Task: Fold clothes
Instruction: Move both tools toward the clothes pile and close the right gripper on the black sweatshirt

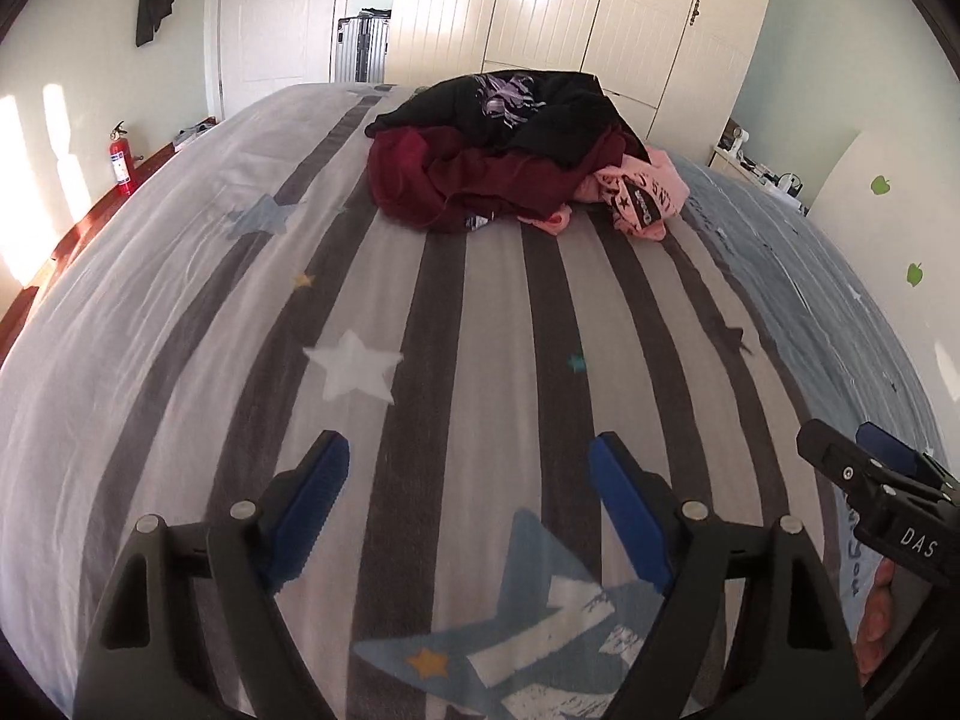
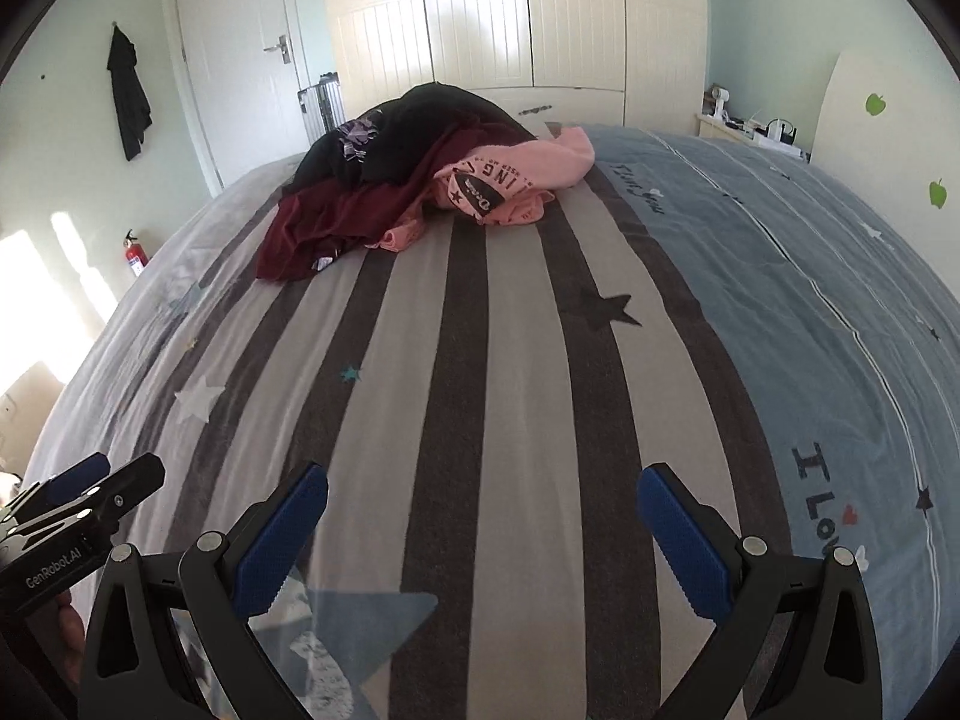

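A heap of clothes lies at the far end of the bed: a black garment on top, a maroon one under it, a pink printed one to the right. My left gripper is open over the striped bedspread, nothing between its blue pads, far short of the heap. The right gripper is open too, empty, hovering over the stripes. Each gripper shows at the edge of the other's view, the right gripper and the left gripper.
The bed fills both views, grey stripes left, blue cover right. White wardrobe doors stand behind it, a room door at the left. A red fire extinguisher and a dark garment on the wall are left; a cluttered shelf right.
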Tool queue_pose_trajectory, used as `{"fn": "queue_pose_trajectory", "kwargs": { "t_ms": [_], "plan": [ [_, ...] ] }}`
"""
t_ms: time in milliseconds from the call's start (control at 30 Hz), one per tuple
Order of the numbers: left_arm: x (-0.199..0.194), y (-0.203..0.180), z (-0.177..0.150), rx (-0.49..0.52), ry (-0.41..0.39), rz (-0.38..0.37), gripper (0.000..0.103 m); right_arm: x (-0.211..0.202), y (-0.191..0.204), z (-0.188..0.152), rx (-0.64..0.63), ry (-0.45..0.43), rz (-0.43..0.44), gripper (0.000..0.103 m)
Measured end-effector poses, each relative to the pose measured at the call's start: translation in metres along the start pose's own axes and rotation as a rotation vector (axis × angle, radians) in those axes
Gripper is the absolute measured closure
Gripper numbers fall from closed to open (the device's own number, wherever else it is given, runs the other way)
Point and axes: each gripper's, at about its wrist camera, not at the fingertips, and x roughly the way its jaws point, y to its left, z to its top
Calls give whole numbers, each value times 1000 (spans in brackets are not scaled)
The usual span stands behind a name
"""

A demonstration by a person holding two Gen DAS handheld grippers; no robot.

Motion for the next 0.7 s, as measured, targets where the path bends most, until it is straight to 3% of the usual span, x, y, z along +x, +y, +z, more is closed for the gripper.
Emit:
{"fn": "queue_pose_trajectory", "kwargs": {
  "t_ms": [167,333,433,500,533,633,700],
  "plan": [
    [30,16,83,32,-37,-4,22,22,33,83,12,-10,39,1],
    [67,33,165,78,-94,6,22,100,66,168,-12,-43,93,1],
    [101,52,183,38,-85,50,22,158,77,207,-18,-28,107,1],
    [107,59,178,38,-76,50,22,194,81,227,-16,-13,96,2],
    [109,62,175,39,-71,49,22,211,82,235,-18,-3,77,10],
    [116,71,166,42,-57,47,22,258,87,255,-40,37,19,17],
    [121,77,160,44,-48,45,22,282,91,263,-70,61,-2,18]
  ]
}}
